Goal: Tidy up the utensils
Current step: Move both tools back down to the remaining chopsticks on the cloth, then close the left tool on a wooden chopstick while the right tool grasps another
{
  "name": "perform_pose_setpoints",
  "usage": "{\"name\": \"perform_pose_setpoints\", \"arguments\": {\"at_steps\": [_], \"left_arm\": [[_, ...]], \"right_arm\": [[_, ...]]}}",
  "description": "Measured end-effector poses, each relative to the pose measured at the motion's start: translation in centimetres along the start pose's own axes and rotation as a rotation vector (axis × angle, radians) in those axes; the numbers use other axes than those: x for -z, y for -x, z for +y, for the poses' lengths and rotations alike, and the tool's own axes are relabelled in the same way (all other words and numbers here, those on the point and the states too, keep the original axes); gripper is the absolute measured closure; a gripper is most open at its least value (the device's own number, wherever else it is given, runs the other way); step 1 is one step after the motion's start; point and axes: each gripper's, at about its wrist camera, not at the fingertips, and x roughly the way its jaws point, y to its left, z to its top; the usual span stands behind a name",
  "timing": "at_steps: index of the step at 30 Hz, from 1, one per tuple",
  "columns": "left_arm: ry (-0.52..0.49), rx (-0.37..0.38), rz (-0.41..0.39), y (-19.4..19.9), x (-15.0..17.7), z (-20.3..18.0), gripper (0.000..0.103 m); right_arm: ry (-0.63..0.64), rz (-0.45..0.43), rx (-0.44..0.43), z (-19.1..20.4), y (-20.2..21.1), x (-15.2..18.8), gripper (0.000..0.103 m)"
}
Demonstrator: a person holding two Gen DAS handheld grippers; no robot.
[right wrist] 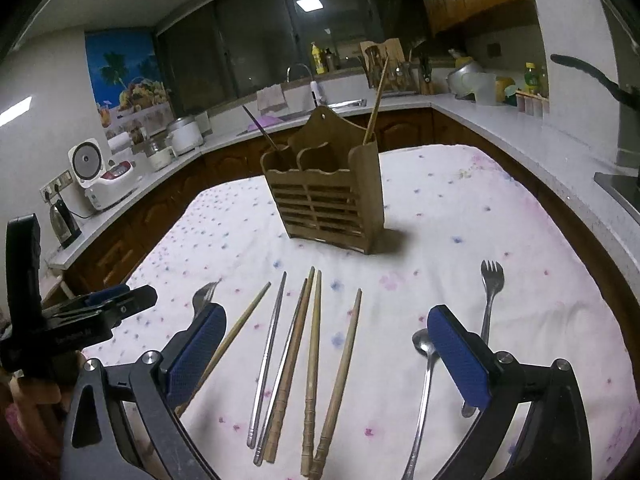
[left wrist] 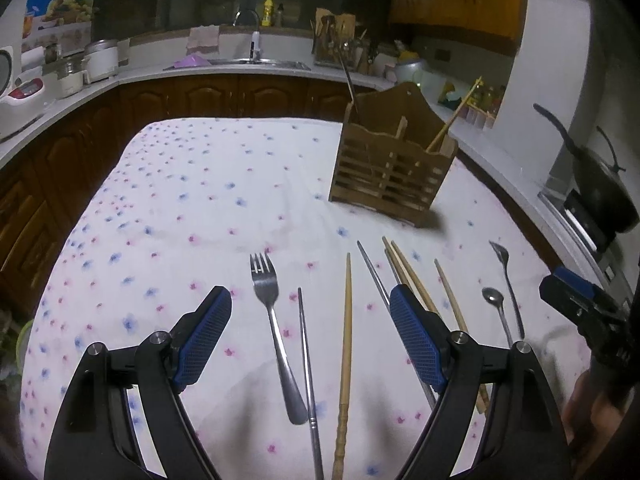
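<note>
Utensils on the flowered cloth (left wrist: 168, 208) before the wooden holder (right wrist: 328, 200): fork (left wrist: 272, 320), spoons (left wrist: 496, 304), chopsticks (right wrist: 312, 360) (light, stiff, thin; metal ones likely slippery, best pinched mid-shaft); left gripper (left wrist: 310, 338) and right gripper (right wrist: 326, 356) both spread, empty.

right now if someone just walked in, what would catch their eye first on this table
Probably the wooden utensil holder standing upright on the flowered tablecloth, with a wooden chopstick and a dark-handled utensil already poking out. Next, the row in front of it: wooden and metal chopsticks side by side, a fork and spoons at the ends. Both open grippers hover over that row, holding nothing.
</note>
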Motion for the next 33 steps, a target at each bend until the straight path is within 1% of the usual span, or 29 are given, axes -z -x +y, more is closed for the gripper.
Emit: {"name": "perform_pose_setpoints", "arguments": {"at_steps": [7, 9, 14, 15, 17, 22, 26, 28, 31, 33], "left_arm": [[-0.022, -0.008, 0.052, -1.9, -0.3, -0.4, 0.020], [-0.027, -0.007, 0.071, -2.6, -0.4, -0.5, 0.020], [-0.045, 0.000, 0.115, -4.6, -0.7, -1.0, 0.020], [-0.047, 0.001, 0.120, -4.8, -0.8, -1.1, 0.020], [-0.059, 0.001, 0.132, -5.6, -0.9, -1.4, 0.020], [-0.095, -0.001, 0.175, -7.5, -1.2, -2.2, 0.021], [-0.100, 0.010, 0.214, -8.9, -1.3, -2.4, 0.032], [-0.098, 0.015, 0.228, -9.5, -1.4, -2.4, 0.036], [-0.095, 0.025, 0.241, -10.4, -1.8, -2.4, 0.038], [-0.099, 0.028, 0.246, -10.9, -2.1, -2.5, 0.040]], "right_arm": [[-0.024, 0.031, -0.014, -1.0, -1.1, 0.1, 0.002], [-0.032, 0.044, -0.012, -1.3, -1.7, 0.0, 0.004], [-0.032, 0.088, -0.006, -1.5, -3.4, -0.3, 0.028], [-0.036, 0.098, -0.002, -1.6, -3.8, -0.3, 0.030], [-0.040, 0.118, -0.004, -1.8, -4.6, -0.3, 0.038], [-0.052, 0.161, -0.011, -2.0, -6.5, -0.4, 0.045], [-0.050, 0.208, -0.025, -2.1, -8.4, -0.4, 0.056], [-0.039, 0.229, -0.022, -2.2, -9.3, -0.3, 0.057], [-0.029, 0.255, -0.019, -2.4, -10.5, -0.5, 0.064], [-0.022, 0.266, -0.016, -2.4, -10.9, -0.5, 0.065]]}}
